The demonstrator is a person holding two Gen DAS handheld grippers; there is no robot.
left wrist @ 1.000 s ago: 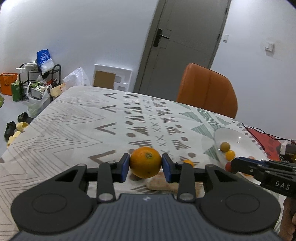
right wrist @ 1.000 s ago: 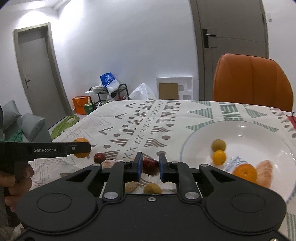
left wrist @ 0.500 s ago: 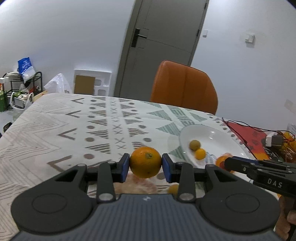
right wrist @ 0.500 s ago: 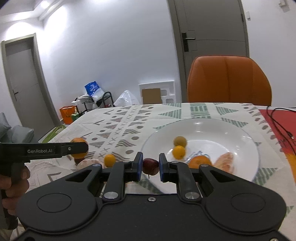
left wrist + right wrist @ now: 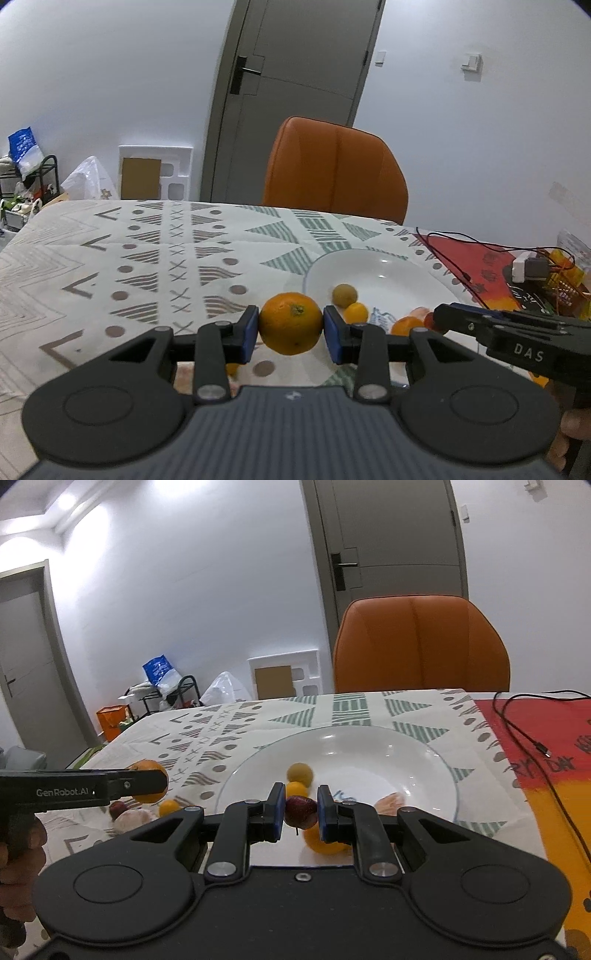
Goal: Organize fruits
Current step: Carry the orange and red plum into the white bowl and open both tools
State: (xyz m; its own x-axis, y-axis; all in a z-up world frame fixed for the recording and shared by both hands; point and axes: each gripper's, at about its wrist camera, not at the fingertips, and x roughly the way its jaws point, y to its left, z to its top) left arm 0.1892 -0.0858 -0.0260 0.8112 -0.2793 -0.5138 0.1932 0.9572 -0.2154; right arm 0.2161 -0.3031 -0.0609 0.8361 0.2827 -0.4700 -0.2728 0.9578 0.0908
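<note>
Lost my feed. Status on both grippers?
Left gripper shut on orange. Right gripper shut on red fruit, over plate. Nothing blocking.

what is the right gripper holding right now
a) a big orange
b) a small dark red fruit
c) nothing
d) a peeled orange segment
b: in the right wrist view the right gripper is shut on a small dark red fruit, above the white plate.
</note>
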